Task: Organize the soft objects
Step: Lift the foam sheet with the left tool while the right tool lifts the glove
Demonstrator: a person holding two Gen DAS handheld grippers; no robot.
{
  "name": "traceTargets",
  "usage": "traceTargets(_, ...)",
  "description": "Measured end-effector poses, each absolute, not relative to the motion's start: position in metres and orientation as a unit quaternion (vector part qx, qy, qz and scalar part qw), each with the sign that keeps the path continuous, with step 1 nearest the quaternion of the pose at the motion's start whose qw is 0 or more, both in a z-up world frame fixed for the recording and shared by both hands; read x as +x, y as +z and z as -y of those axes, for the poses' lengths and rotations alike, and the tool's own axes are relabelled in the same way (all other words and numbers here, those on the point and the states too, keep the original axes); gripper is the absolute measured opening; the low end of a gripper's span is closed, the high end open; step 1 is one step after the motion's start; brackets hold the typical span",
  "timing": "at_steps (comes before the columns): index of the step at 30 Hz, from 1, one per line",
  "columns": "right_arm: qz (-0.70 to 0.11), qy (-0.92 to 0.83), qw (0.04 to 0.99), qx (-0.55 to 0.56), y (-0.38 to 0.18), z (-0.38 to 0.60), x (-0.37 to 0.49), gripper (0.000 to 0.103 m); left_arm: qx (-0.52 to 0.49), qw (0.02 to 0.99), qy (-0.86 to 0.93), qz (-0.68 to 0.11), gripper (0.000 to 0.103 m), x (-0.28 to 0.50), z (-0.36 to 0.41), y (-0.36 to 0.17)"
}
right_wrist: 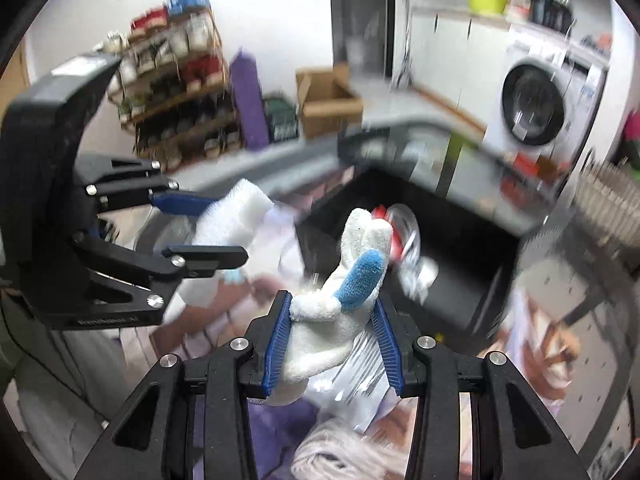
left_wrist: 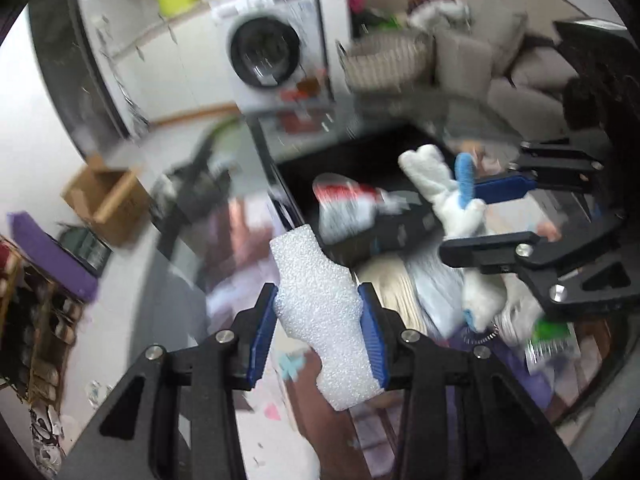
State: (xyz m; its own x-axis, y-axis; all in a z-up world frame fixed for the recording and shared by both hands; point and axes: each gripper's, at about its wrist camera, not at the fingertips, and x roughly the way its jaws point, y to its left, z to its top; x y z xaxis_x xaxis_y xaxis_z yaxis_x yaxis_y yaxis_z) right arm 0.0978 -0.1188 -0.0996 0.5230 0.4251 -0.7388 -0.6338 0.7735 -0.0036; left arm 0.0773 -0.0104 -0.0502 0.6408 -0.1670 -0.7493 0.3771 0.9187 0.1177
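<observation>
I am carrying one soft thing in each hand, and I judge the black bin ahead to be where they go, so the step is a clean drop. The bin sits on the glass tabletop, and something red and white already lies inside it. My left gripper has its jaws clamped on the white foam block, which sticks up well past the pads. My right gripper has its jaws closed around the plush rabbit, white with a blue ear, squeezed at the body. To do this well I would bring each load over the bin's mouth before letting go, one at a time, because the two grippers are near each other and could knock. The foam is light and may bounce off the rim; the plush should land quietly.

Below the grippers lies a heap of cloth and plastic bags, still loose. Beyond are a washing machine, a cardboard box, a shoe rack and a grey sofa. Both views are blurred.
</observation>
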Motion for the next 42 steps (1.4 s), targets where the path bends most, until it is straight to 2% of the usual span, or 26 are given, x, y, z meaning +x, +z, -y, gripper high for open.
traceTargets(7,-0.238,0.281,0.917,-0.151,-0.052,0.133,0.066,0.041,0.074,0.938,-0.14,-0.309,0.04,0.07,-0.006,-0.014)
traceTargets(14,-0.149,0.262,0.944,-0.133,-0.034,0.151,0.043,0.041,0.066,0.963,-0.118,-0.234,0.04,0.056,-0.018,0.001)
traceTargets(24,-0.125,0.268,0.946,-0.136,-0.03,0.149,0.034,0.041,0.068,0.966,-0.115,-0.22,0.04,0.055,-0.022,0.004)
traceTargets(30,-0.144,0.271,0.943,-0.132,-0.036,0.149,0.048,0.041,0.066,0.966,-0.115,-0.224,0.041,0.059,-0.018,0.005)
traceTargets(36,-0.159,0.256,0.944,-0.131,-0.03,0.144,0.074,0.041,0.053,0.966,-0.118,-0.225,0.041,0.079,-0.008,0.01)
traceTargets(42,-0.129,0.223,0.955,-0.145,-0.014,0.14,0.098,0.041,0.03,0.972,-0.114,-0.203,0.041,0.108,0.002,0.02)
